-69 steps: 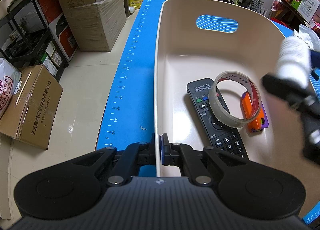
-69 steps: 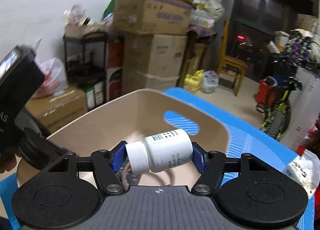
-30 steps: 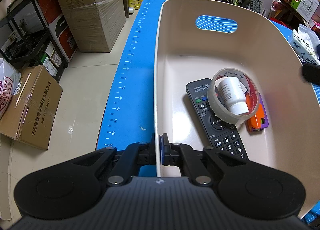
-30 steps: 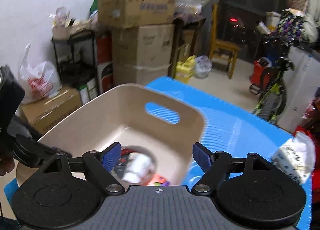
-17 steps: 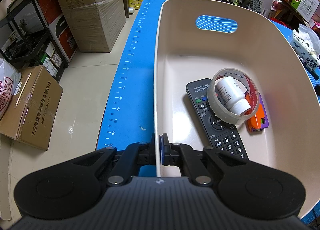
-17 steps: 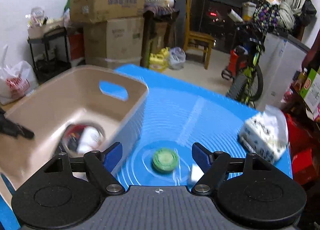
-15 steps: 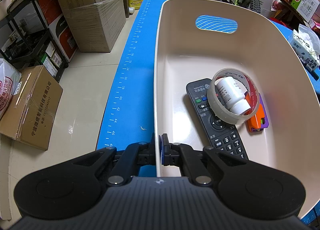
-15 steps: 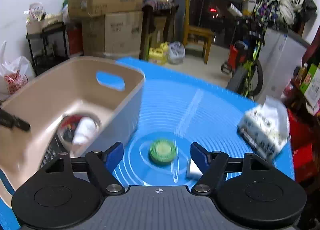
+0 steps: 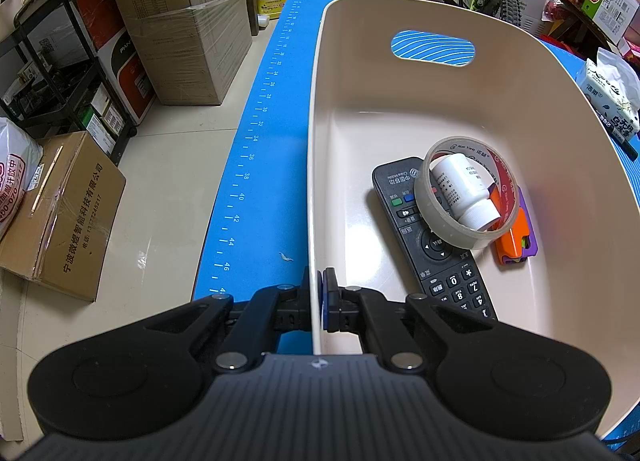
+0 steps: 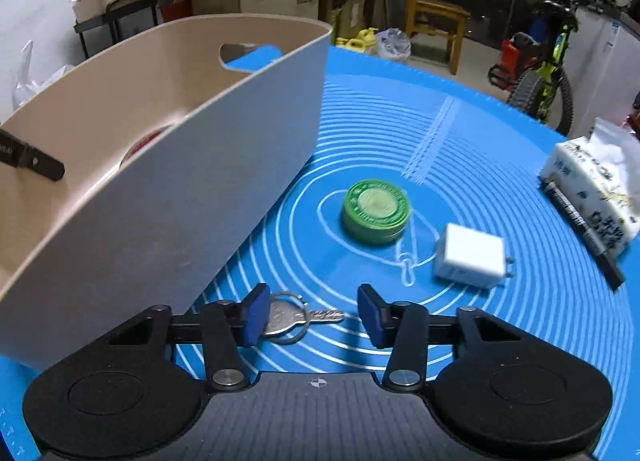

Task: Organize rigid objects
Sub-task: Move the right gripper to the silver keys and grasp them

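Observation:
A beige bin point(image 9: 440, 109) stands on the blue mat point(image 10: 400, 133). My left gripper point(image 9: 319, 303) is shut on the bin's near rim. Inside lie a black remote point(image 9: 432, 253), a tape roll point(image 9: 436, 217) with a white pill bottle point(image 9: 464, 189) resting in it, and an orange and purple object point(image 9: 516, 241). My right gripper point(image 10: 314, 315) is open and empty, low over the mat beside the bin point(image 10: 160, 197), with a silver key on a ring point(image 10: 292, 317) between its fingers. A green round tin point(image 10: 375, 209) and a white charger point(image 10: 470, 257) lie farther ahead.
A tissue pack point(image 10: 596, 181) and a black pen point(image 10: 580, 229) lie at the mat's right edge. Cardboard boxes point(image 9: 176, 21), a shelf rack, a chair and a bicycle point(image 10: 536, 73) stand on the floor around the table.
My right gripper let the white bottle go into the tape roll in the bin, opened, then swung right and down to the mat over the key. The left gripper has not moved.

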`<state>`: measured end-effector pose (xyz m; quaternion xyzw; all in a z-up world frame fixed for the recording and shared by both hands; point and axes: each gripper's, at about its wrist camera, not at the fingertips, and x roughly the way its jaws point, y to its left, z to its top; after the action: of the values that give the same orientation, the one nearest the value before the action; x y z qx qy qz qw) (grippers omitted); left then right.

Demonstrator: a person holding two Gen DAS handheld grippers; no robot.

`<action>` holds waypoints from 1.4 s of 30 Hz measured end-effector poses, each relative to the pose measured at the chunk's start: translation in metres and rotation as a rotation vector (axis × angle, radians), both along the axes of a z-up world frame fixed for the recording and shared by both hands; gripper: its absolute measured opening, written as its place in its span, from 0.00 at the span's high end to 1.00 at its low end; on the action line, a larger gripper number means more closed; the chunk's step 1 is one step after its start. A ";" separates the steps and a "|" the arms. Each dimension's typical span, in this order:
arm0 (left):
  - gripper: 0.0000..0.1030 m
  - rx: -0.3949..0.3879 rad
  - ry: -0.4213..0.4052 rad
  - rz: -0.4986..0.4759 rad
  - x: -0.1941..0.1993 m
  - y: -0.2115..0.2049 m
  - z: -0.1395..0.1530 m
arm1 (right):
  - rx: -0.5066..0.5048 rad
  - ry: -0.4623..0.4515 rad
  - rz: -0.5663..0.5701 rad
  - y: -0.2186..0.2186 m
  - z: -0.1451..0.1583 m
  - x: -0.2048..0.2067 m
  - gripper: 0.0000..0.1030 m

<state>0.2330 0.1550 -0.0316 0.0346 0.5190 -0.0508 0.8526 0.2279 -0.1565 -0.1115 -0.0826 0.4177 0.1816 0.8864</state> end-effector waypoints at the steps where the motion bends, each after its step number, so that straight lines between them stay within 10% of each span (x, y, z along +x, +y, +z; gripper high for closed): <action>1: 0.96 0.000 0.000 0.000 0.000 0.000 0.000 | 0.001 0.005 0.004 0.002 -0.002 0.000 0.45; 13: 0.96 0.000 0.000 0.000 0.000 0.000 0.000 | -0.019 -0.052 0.067 0.010 0.006 -0.022 0.85; 28: 0.96 0.000 0.000 0.000 0.000 0.000 0.000 | 0.006 -0.071 0.049 0.016 0.005 -0.022 0.87; 42: 0.96 0.000 0.000 0.001 0.001 0.000 0.000 | 0.007 -0.302 -0.106 -0.004 0.082 -0.036 0.88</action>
<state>0.2336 0.1551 -0.0315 0.0343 0.5190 -0.0506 0.8526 0.1922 -0.1602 -0.0297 -0.0836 0.2827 0.1216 0.9478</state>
